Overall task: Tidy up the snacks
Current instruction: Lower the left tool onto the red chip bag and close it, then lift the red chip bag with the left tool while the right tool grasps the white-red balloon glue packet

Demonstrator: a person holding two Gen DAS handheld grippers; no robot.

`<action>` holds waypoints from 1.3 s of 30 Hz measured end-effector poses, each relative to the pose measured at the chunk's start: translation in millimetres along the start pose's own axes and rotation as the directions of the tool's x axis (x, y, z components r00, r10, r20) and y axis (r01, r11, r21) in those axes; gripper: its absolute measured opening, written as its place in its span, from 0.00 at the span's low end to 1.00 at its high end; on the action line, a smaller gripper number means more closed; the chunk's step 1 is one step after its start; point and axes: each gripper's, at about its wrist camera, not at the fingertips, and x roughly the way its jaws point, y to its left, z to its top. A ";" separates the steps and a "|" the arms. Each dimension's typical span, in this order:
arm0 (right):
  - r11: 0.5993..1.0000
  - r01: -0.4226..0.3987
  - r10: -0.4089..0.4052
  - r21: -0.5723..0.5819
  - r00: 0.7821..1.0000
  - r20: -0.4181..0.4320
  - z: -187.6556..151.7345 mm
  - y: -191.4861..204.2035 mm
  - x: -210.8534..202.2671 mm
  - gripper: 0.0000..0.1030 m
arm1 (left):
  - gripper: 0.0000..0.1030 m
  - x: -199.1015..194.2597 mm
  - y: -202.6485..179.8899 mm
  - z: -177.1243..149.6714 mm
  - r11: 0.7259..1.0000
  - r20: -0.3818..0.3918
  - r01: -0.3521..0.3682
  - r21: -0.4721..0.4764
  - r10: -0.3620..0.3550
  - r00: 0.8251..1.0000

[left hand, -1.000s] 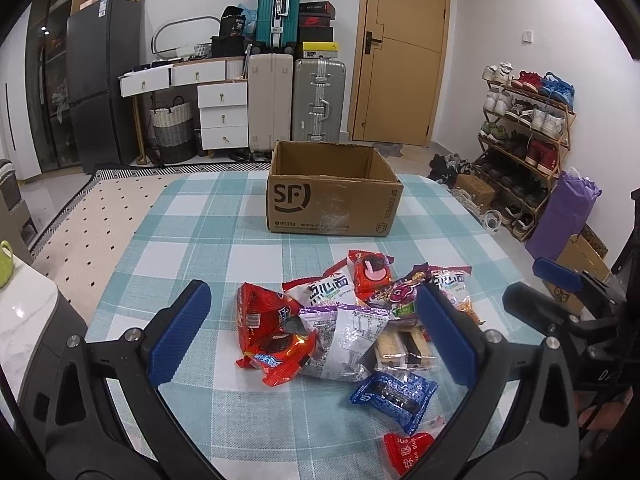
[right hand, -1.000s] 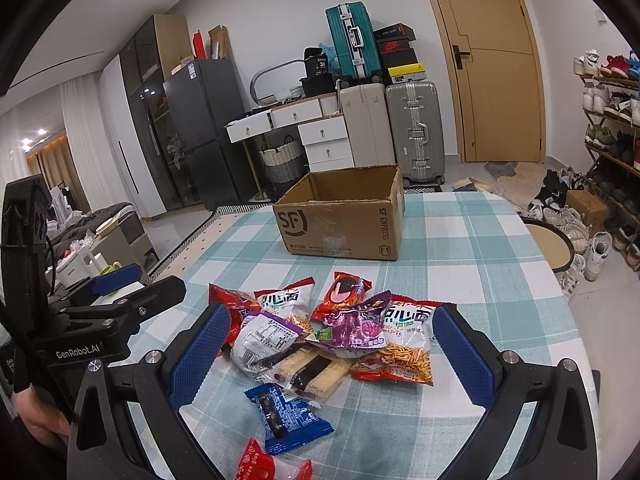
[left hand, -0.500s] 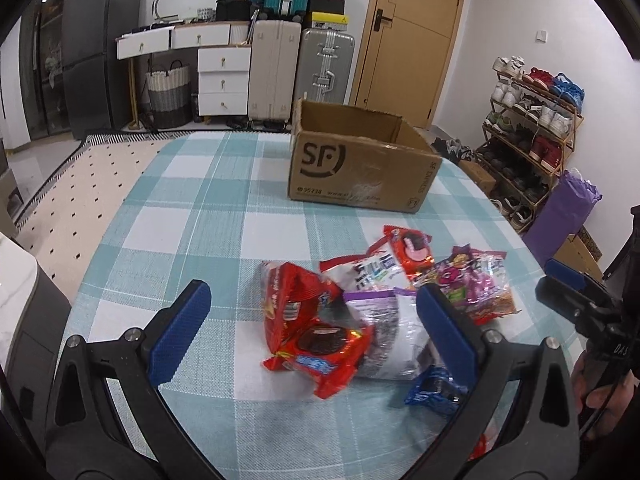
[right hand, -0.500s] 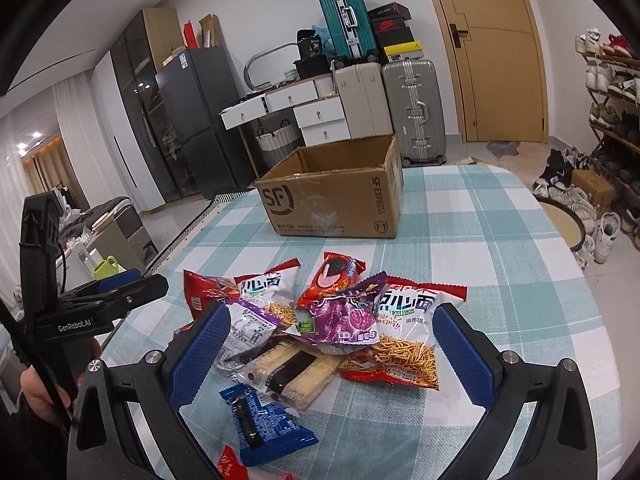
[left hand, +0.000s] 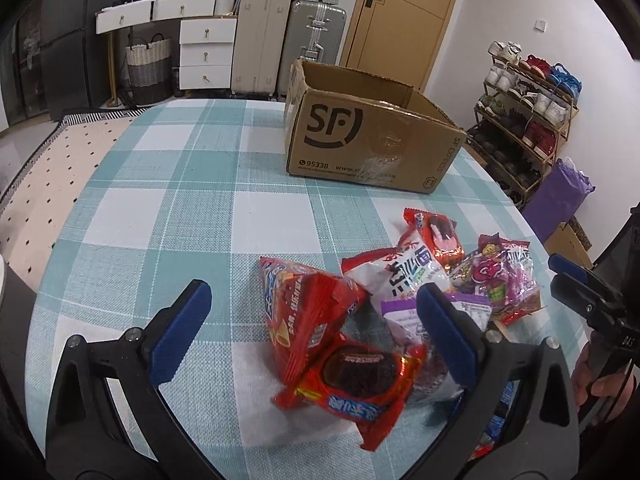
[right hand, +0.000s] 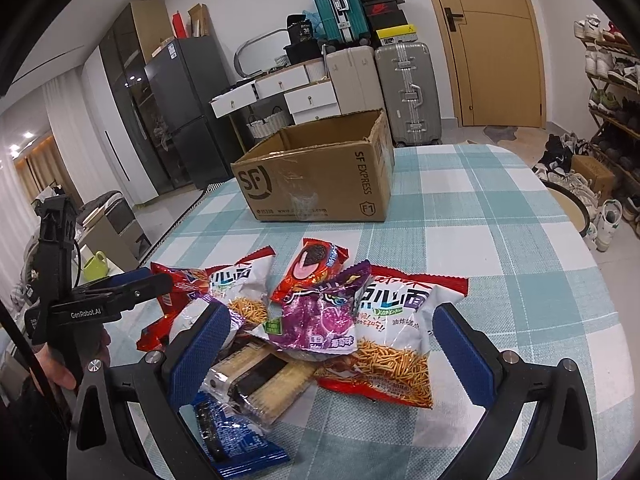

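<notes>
- Blue-padded left gripper (left hand: 312,312) hovers low, jaws spread wide around red snack packets (left hand: 320,332).
- Right gripper (right hand: 332,344) likewise gapes over the snack pile (right hand: 316,320).
- Cardboard box (right hand: 316,176) sits beyond on the checked tablecloth (right hand: 500,248).

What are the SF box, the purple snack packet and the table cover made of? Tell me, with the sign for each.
SF box: corrugated cardboard, matte brown, with ragged edges and clear tape.
Purple snack packet: thin plastic film, glossy, by its crinkles and glints.
Table cover: looks like woven fabric or textured vinyl, by its fine weave pattern; which one is unclear.
</notes>
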 end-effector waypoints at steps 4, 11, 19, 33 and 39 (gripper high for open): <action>1.000 0.002 -0.002 0.011 1.000 -0.007 0.5 -5.5 5.9 1.00 | 0.94 24.0 10.0 1.6 0.999 -0.052 0.030 -0.022 -0.032 0.998; 1.000 0.004 -0.004 0.024 1.000 -0.021 1.0 -11.3 13.8 1.00 | 0.82 58.8 17.7 7.0 0.997 -0.102 0.070 -0.042 -0.074 0.992; 1.000 0.004 -0.003 0.029 1.000 -0.028 -0.8 -11.3 13.1 1.00 | 0.65 74.8 21.3 10.3 0.991 -0.114 0.114 -0.067 -0.121 0.986; 0.998 0.011 -0.009 0.054 0.999 -0.031 -3.1 -15.2 4.9 1.00 | 0.41 57.3 39.0 2.8 0.980 -0.058 0.090 -0.175 -0.102 0.993; 0.999 0.016 -0.015 0.036 1.000 -0.018 -3.0 -9.2 -6.1 1.00 | 0.39 41.6 37.9 2.0 0.981 -0.038 0.081 -0.177 -0.089 0.995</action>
